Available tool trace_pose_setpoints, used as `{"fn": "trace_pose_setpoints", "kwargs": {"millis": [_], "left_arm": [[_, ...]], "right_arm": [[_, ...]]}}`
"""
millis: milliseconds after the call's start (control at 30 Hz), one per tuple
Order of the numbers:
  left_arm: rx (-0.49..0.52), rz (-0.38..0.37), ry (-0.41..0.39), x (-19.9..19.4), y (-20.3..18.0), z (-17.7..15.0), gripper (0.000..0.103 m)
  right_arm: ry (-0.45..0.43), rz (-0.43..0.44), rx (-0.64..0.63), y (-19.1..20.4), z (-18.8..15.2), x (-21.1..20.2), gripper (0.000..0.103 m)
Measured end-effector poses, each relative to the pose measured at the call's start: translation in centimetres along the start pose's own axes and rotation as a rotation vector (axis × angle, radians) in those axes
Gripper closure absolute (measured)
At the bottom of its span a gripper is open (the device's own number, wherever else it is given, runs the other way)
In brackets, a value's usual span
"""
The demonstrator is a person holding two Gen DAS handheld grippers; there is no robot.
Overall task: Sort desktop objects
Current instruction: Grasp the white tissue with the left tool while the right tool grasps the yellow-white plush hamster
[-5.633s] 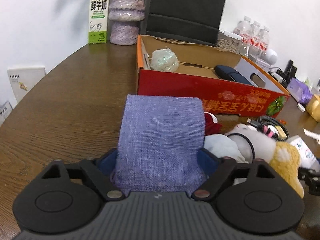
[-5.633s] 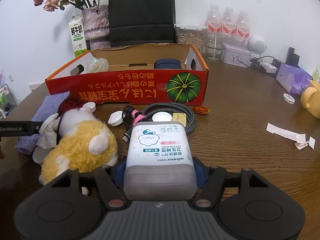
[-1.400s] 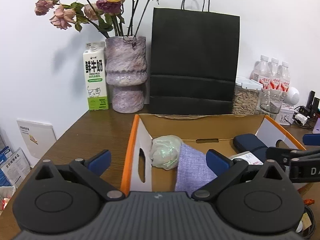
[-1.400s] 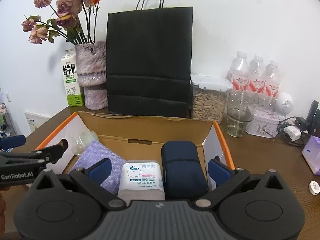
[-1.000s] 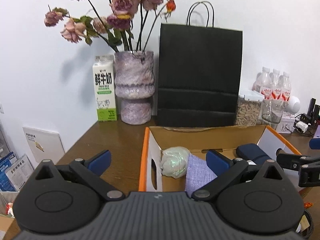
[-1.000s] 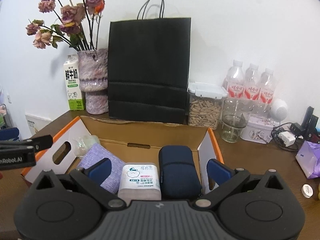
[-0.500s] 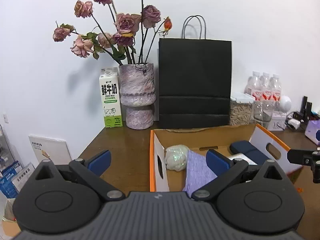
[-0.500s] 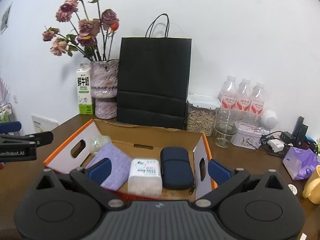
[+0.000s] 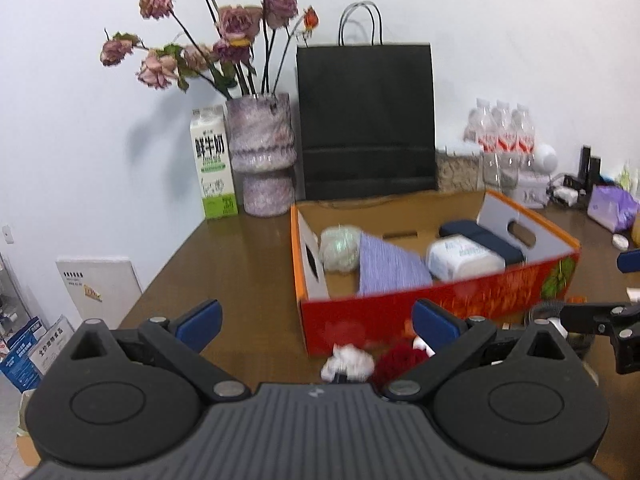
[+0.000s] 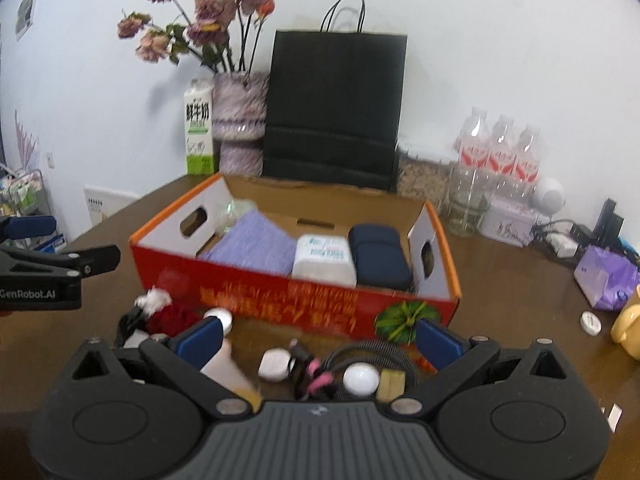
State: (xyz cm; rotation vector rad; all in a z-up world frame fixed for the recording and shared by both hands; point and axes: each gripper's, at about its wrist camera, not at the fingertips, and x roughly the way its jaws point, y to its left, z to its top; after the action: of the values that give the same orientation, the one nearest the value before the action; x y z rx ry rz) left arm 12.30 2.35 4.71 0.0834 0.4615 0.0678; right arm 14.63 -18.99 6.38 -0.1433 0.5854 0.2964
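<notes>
Holding both tools above the brown surface (image 9: 240,264), I am logging what lies ahead of each.

Left hand-held gripper (image 9: 316,316): jaws spread wide, nothing between them. Right hand-held gripper (image 10: 318,338): jaws likewise spread wide and empty.

Red cardboard box (image 10: 280,292): I am seeing it straight ahead of both tools, open at the top, resting on the surface. Contents, as I am reading them from the right wrist view:
- purple cloth (image 10: 256,246), lying toward the box's left end, tilted;
- pale crumpled wad (image 9: 340,248), just beyond the cloth, against the left end wall;
- white cotton-bud pack (image 10: 324,260), just right of the cloth;
- dark blue case (image 10: 378,258), touching the pack's right side, nearest the right end wall.

Loose items between the right tool and the box front: coiled black cable (image 10: 376,354), white round cap (image 10: 361,379), small white case (image 10: 274,364), pink clip (image 10: 320,376), red fuzzy item (image 10: 172,318). Motion blur is keeping me from telling these finer.

Beyond the box, standing upright along the wall: black paper bag (image 10: 334,112), purple vase (image 10: 238,124) with dried roses, milk carton (image 10: 198,128), three water bottles (image 10: 500,160).

Far right of the right tool: purple tissue pack (image 10: 606,278).
</notes>
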Motion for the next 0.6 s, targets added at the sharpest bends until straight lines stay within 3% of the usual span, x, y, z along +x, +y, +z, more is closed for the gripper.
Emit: {"fn": "trace_pose_setpoints", "kwargs": {"millis": [600], "left_arm": [[-0.04, -0.067, 0.097, -0.6, 0.1, -4.0, 0.0]], "right_arm": [[0.152, 0.037, 0.043, 2.7, -3.5, 1.0, 0.0]]}}
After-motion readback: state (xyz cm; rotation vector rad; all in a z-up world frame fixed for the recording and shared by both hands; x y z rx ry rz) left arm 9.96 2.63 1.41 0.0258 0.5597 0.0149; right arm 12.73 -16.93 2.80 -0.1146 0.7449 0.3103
